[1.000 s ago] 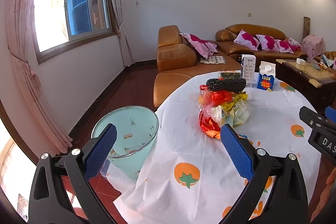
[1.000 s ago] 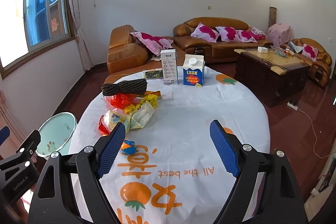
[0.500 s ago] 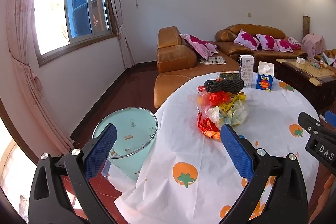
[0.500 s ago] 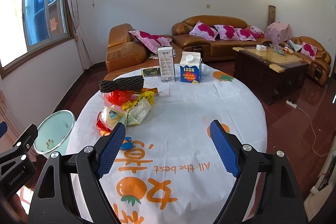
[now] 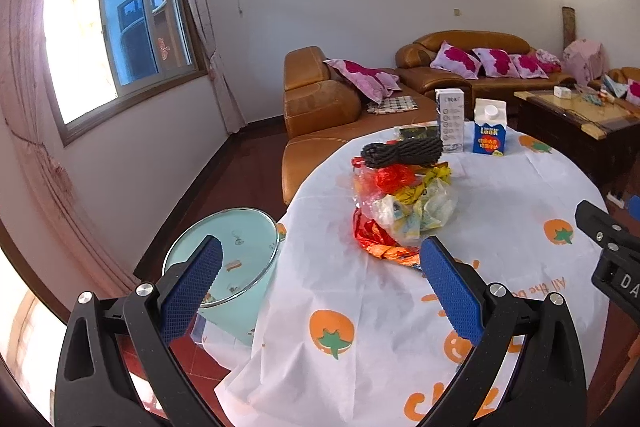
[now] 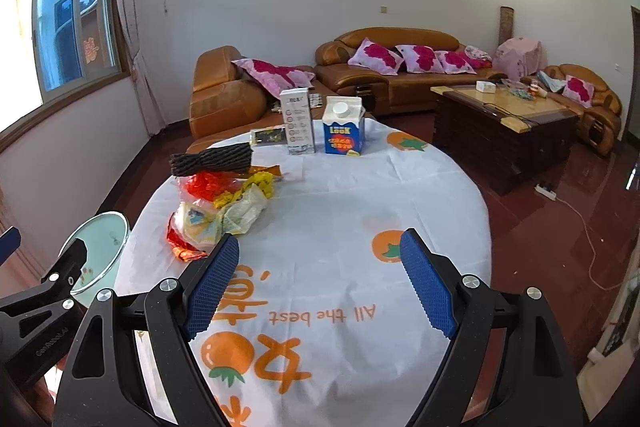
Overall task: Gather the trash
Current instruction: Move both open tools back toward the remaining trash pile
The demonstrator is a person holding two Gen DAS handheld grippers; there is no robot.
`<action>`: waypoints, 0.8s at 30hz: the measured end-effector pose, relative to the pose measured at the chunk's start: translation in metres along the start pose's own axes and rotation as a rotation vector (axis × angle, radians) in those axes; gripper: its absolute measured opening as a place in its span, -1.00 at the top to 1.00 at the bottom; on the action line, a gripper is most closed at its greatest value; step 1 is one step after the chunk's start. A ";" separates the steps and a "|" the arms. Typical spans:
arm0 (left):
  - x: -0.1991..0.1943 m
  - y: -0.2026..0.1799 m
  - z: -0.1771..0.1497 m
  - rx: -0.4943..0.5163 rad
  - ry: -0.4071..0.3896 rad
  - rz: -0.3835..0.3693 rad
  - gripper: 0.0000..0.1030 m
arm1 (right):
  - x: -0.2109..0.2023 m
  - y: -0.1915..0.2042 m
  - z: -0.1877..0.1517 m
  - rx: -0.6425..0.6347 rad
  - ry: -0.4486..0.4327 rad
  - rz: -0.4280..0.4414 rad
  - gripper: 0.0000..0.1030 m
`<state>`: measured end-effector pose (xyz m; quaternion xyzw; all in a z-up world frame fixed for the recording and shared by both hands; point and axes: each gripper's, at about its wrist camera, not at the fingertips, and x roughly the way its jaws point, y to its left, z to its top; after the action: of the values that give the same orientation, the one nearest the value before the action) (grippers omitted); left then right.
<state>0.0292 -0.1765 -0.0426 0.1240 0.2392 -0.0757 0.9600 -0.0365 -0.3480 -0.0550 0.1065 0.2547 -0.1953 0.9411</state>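
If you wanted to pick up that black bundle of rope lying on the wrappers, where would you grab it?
Probably across the middle of the black rope bundle, coming down from above: it lies flat and long atop the wrapper pile, sides exposed, narrow enough for open jaws.

Crumpled red, yellow and clear wrappers (image 5: 400, 203) lie heaped on the table, near its edge above the pale-green bin (image 5: 224, 259).

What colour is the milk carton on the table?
The milk carton is blue with a white top and cap, clearest in the right wrist view.
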 end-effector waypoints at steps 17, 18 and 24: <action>0.011 -0.012 0.001 0.029 0.018 -0.009 -0.88 | 0.007 -0.006 -0.003 0.000 0.013 -0.022 -0.59; 0.012 -0.013 0.001 0.029 0.019 -0.010 -0.88 | 0.008 -0.006 -0.003 0.000 0.014 -0.023 -0.59; 0.020 -0.013 0.000 0.027 0.031 -0.017 -0.88 | 0.014 -0.004 -0.004 -0.005 0.022 -0.027 -0.59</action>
<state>0.0442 -0.1907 -0.0552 0.1359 0.2541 -0.0851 0.9538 -0.0288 -0.3548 -0.0659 0.1030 0.2669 -0.2060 0.9358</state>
